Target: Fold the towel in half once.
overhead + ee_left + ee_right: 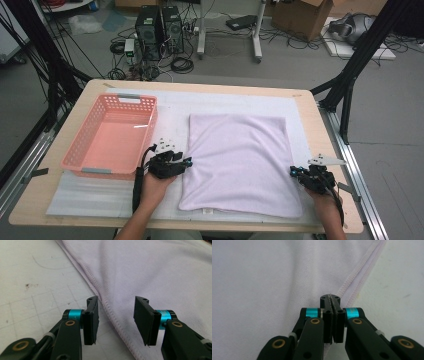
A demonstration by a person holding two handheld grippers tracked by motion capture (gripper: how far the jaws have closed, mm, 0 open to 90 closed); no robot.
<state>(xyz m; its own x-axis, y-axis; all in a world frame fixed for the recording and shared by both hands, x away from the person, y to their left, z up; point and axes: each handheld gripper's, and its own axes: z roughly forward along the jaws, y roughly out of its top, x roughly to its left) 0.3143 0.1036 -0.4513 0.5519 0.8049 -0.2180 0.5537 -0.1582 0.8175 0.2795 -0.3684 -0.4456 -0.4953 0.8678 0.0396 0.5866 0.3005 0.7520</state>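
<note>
Lilac towel (pixel 239 162), soft and limp: left gripper (pixel 116 320) jaws spread astride its hem; right gripper (pixel 332 315) jaws pinch the right hem.

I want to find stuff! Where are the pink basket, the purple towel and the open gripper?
pink basket (pixel 148 116), high view, on its right rim.
lilac towel (pixel 240 160), high view, middle of the cloth.
left gripper (pixel 115 320), left gripper view, midway between its open fingertips, over the towel's stitched edge.
</note>
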